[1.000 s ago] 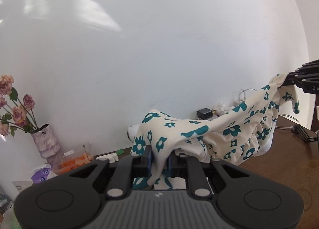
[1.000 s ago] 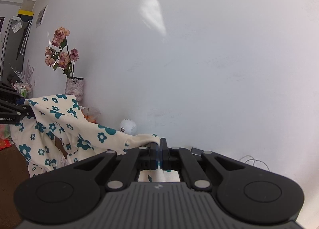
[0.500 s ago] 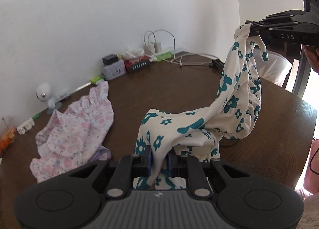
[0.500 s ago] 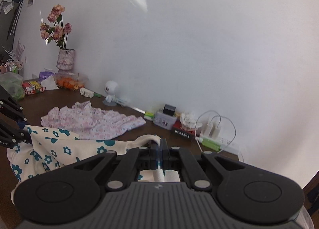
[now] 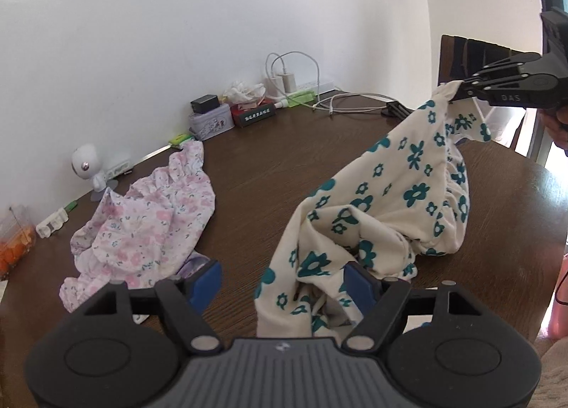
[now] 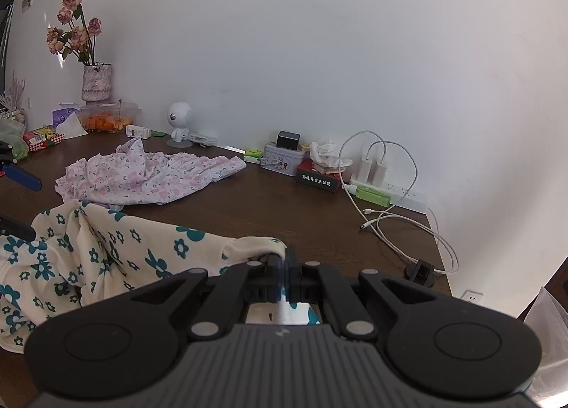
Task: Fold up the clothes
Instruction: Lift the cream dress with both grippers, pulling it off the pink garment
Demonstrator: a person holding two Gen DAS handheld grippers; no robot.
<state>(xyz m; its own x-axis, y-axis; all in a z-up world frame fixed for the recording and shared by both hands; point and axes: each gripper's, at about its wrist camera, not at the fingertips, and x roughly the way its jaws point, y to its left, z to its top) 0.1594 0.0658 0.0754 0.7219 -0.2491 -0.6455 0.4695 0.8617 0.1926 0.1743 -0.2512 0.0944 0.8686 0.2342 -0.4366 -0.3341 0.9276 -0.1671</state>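
Note:
A cream garment with teal flowers lies partly on the brown table. My left gripper is open; the cloth's near end drapes loose between its blue pads. My right gripper is shut on the garment's other corner and holds it raised; it shows at the right in the left wrist view. The cloth sags from that corner down to the table.
A pink floral garment lies crumpled on the table's left. Along the wall stand a white toy robot, tins and boxes, a power strip with chargers and cables and a vase of dried roses. A chair back stands at the right.
My left gripper has opened and let go of the flowered garment, whose near end now rests on the table. Both grippers have come lower; the right one still holds its corner.

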